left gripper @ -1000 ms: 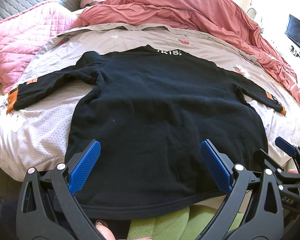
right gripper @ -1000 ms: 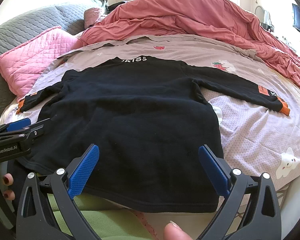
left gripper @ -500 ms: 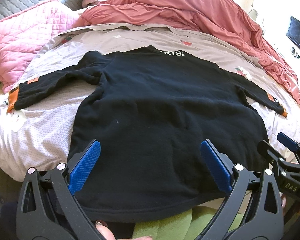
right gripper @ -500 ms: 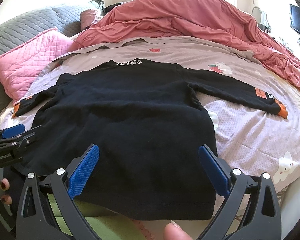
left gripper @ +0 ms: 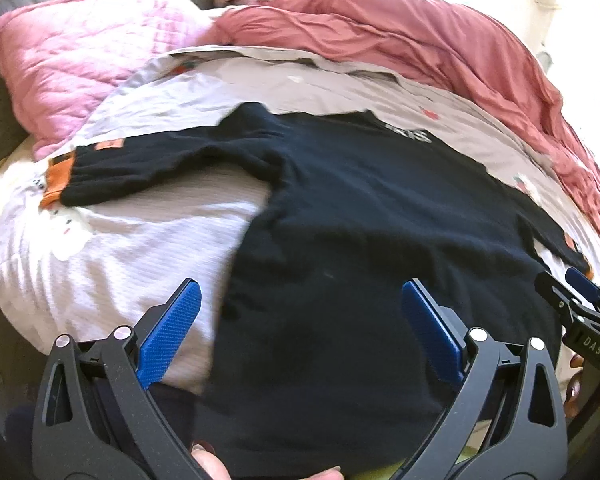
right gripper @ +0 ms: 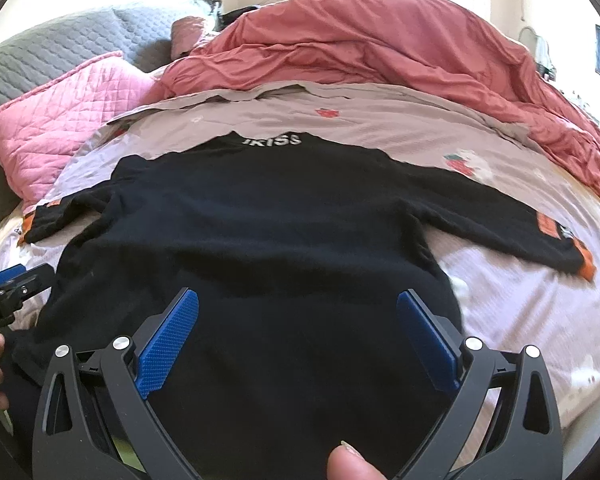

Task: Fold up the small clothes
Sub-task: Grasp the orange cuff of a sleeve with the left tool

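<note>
Black long-sleeved top with orange cuffs lies flat, sleeves spread, white lettering at the collar

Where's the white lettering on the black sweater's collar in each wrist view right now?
Left wrist: the white lettering sits upper right of centre, blurred, on the black sweater.
Right wrist: the lettering is upper centre, reading "KISS".
Shared landmark: the pink quilted pillow at left.

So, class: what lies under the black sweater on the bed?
The black sweater lies spread flat on a pale printed sheet, which shows all around it. Whatever sits directly beneath the sweater's body is covered and cannot be seen.
</note>
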